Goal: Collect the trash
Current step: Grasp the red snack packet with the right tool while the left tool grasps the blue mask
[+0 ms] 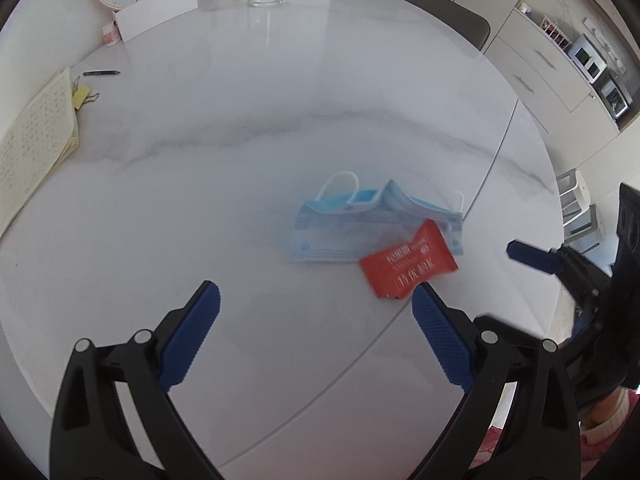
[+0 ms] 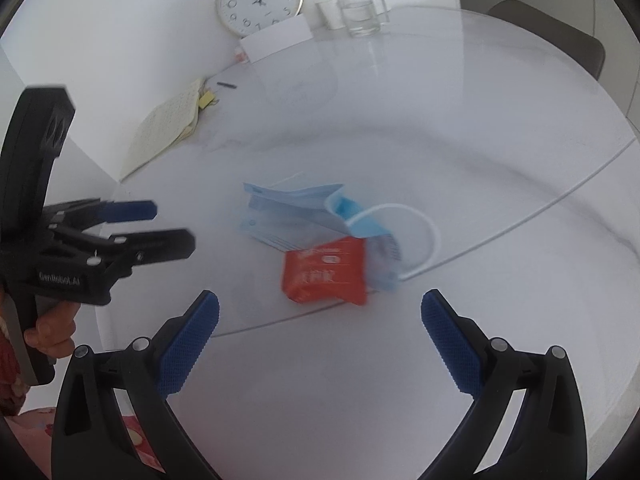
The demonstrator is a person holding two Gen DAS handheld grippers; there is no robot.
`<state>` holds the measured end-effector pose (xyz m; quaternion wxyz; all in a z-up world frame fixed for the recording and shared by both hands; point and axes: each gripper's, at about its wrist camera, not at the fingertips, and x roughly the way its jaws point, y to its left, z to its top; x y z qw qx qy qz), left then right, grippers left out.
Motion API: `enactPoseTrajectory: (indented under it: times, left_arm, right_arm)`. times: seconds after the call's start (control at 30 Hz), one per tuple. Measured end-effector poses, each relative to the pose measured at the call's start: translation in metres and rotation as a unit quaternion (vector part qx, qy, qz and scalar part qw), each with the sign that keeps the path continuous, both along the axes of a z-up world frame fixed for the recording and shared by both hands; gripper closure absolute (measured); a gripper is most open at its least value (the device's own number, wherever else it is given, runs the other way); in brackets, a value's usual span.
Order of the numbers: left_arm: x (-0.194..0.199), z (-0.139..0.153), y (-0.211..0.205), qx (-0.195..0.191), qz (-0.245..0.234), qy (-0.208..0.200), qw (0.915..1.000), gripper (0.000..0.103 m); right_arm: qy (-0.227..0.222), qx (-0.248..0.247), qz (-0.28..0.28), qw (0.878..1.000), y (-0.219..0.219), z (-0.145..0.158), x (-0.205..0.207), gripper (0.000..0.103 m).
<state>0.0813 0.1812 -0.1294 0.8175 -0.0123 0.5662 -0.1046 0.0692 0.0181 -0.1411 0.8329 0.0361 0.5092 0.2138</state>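
Both claws [image 1: 316,304] [image 2: 320,312] spread | glossy red sachet [image 1: 408,266] – overlapping crumpled blue mask [image 1: 344,220]

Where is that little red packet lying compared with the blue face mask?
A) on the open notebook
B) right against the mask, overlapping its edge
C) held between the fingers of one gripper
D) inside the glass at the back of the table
B: both wrist views show the red packet lying on the white table, overlapping the edge of the crumpled blue face mask, with both grippers open and empty.
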Motion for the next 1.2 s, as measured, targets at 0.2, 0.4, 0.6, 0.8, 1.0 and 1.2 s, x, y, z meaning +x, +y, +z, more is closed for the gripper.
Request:
enactPoseTrajectory:
  times: [0.2, 0.4, 0.6, 0.8, 1.0, 1.2]
  left_arm:
    - [0.024, -0.011, 0.011, -0.003, -0.02, 0.001, 0.9998, 0.011]
    - [0.028, -0.01, 0.026, -0.014, -0.029, -0.002, 0.9995, 0.011]
    - [0.026, -0.015, 0.035, -0.022, -0.034, -0.001, 0.9992, 0.011]
    - [0.028, -0.018, 0.038, -0.026, -0.068, -0.001, 0.9974, 0.011]
    - [0.03, -0.02, 0.035, -0.003, -0.101, -0.002, 0.9948, 0.011]
    - [0.036, -0.03, 0.033, -0.014, -0.089, 0.011, 0.9959, 0.011]
  right_arm:
    - [-0.013, -0.051, 0.07, 0.996, 0.034, -0.001, 0.0, 0.003]
    - [-0.068, -0.214, 0.295, 0.929, 0.072, 0.003, -0.017, 0.003]
    - [-0.065, -0.28, 0.467, 0.836, 0.089, -0.01, -0.021, 0.006]
    - [-0.07, -0.307, 0.576, 0.755, 0.1, -0.029, -0.015, 0.015]
    - [-0.025, -0.296, 0.603, 0.741, 0.098, -0.046, 0.01, 0.027]
    - [0.021, -0.264, 0.58, 0.77, 0.099, -0.051, 0.039, 0.043]
